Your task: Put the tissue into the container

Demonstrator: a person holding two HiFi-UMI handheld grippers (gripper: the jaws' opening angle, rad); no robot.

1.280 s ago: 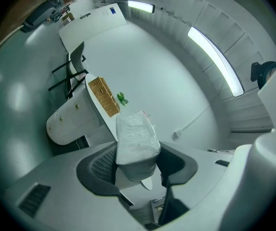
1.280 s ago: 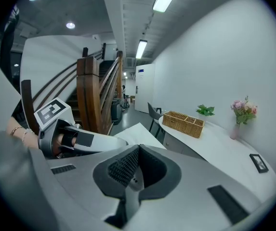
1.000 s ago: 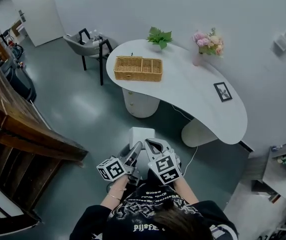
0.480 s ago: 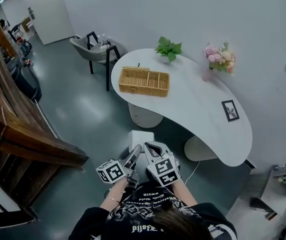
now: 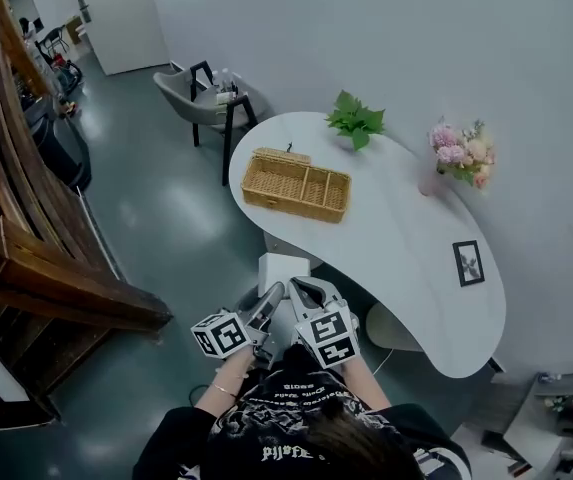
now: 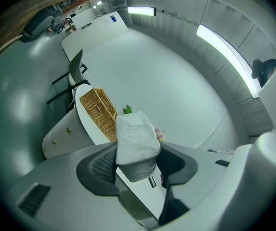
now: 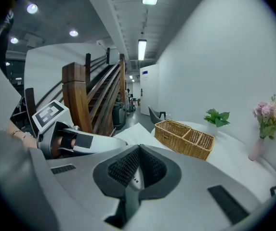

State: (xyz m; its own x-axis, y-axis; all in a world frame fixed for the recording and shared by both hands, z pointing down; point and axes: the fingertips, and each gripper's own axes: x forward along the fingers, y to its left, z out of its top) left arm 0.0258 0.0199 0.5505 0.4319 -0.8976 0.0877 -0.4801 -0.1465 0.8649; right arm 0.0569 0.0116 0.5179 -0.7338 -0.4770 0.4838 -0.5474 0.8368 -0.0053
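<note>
A white tissue pack point(image 6: 135, 137) is clamped between the jaws of my left gripper point(image 6: 137, 163); in the head view the tissue pack point(image 5: 280, 270) sticks out ahead of that left gripper point(image 5: 268, 303), held low in front of the person's body. My right gripper point(image 5: 304, 290) is beside it, shut with its pads together and nothing between them; in its own view the right gripper point(image 7: 138, 154) points toward the table. The wicker basket point(image 5: 297, 184) with divided compartments sits on the white curved table point(image 5: 406, 258), some way ahead of both grippers, also seen as the basket point(image 7: 184, 137).
On the table stand a green plant point(image 5: 356, 120), a vase of pink flowers point(image 5: 460, 153) and a small picture frame point(image 5: 468, 263). A grey chair point(image 5: 204, 96) is beyond the table's left end. A wooden staircase point(image 5: 26, 238) runs along the left.
The head view has shifted: table and basket now lie lower and further right in the picture. Both grippers keep the same pose, the tissue pack still held in the left one.
</note>
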